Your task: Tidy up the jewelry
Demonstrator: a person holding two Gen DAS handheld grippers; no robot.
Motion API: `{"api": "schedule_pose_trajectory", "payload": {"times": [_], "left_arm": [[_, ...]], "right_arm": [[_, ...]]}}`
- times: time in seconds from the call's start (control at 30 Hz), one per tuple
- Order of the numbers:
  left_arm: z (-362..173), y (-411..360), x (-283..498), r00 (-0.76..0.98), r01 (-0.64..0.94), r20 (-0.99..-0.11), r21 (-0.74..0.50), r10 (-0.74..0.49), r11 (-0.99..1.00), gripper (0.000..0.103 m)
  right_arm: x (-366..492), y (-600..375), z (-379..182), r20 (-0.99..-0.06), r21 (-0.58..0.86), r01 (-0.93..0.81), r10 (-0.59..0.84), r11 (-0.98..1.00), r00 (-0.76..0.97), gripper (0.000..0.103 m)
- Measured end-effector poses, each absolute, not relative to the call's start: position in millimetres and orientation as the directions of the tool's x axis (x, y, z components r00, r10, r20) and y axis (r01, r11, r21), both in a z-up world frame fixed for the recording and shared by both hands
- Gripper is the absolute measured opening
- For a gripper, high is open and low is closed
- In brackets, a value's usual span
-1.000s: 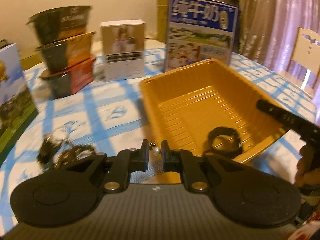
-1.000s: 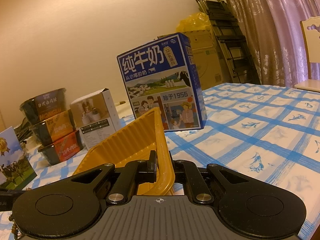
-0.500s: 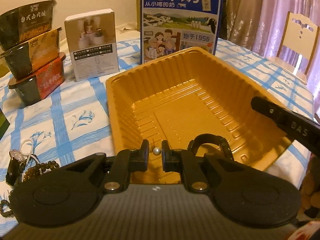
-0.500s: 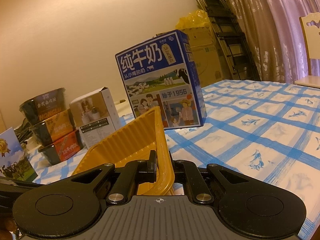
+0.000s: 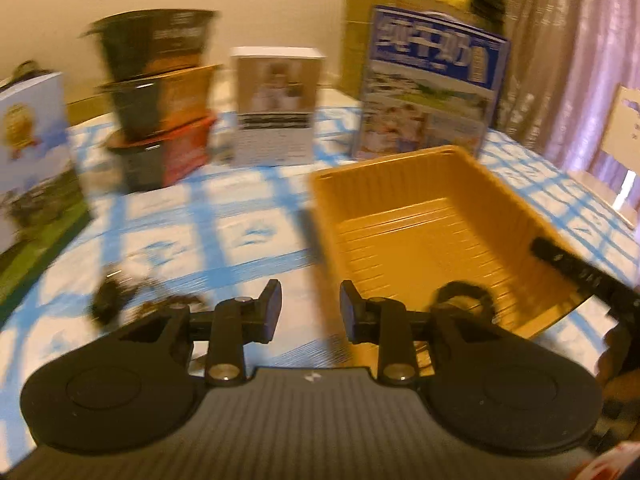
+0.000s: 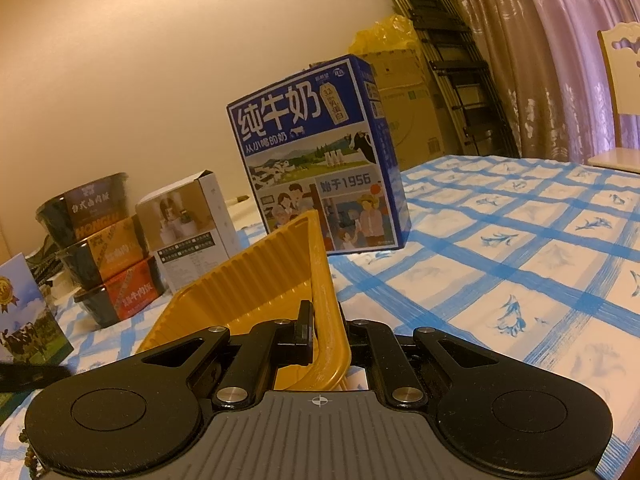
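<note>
The yellow plastic tray [image 5: 420, 208] sits right of centre in the blurred left wrist view, with a black bracelet [image 5: 464, 296] lying at its near end. A dark heap of beaded jewelry [image 5: 120, 300] rests on the tablecloth to the left. My left gripper [image 5: 310, 300] hovers over the tray's near left corner and the cloth; its jaws are opening and nothing shows between them. My right gripper [image 6: 326, 330] is shut on the tray's rim [image 6: 320, 264], and its finger [image 5: 576, 268] reaches in at the tray's right edge.
A blue milk carton [image 6: 316, 160], a white box [image 5: 276, 116] and stacked noodle bowls [image 5: 160, 96] stand behind the tray. A blue-and-green carton [image 5: 28, 152] stands at the far left. A chair [image 6: 620, 80] and curtain are at the right. Blue-checked cloth [image 6: 520, 248] lies right of the tray.
My left gripper has swung left from over the tray and its jaws have spread. The small pearl piece seen between them before is gone from view. The right gripper has not moved.
</note>
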State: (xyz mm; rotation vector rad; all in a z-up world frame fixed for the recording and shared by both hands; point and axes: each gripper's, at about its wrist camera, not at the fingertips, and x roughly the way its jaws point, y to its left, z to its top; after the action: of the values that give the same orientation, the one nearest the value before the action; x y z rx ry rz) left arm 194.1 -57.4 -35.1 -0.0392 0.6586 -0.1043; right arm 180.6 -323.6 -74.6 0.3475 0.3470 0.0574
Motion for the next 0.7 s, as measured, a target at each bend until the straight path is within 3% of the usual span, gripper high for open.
{"api": "schedule_pose_trajectory", "payload": {"times": [0.3, 0.7], "left_arm": [[-51, 22, 140, 0.715, -0.11, -0.691, 0.039, 0.107, 0.993, 0.028], [-59, 41, 119, 0.701, -0.136, -0.704, 0.02, 0.111, 0.99, 0.028]], "right_arm": [[180, -325, -76, -0.331, 0.342, 0.007, 0.113, 0.94, 0.937, 0.007], [180, -323, -77, -0.341, 0.322, 0.019, 0.097, 0.947, 0.935, 0.007]]}}
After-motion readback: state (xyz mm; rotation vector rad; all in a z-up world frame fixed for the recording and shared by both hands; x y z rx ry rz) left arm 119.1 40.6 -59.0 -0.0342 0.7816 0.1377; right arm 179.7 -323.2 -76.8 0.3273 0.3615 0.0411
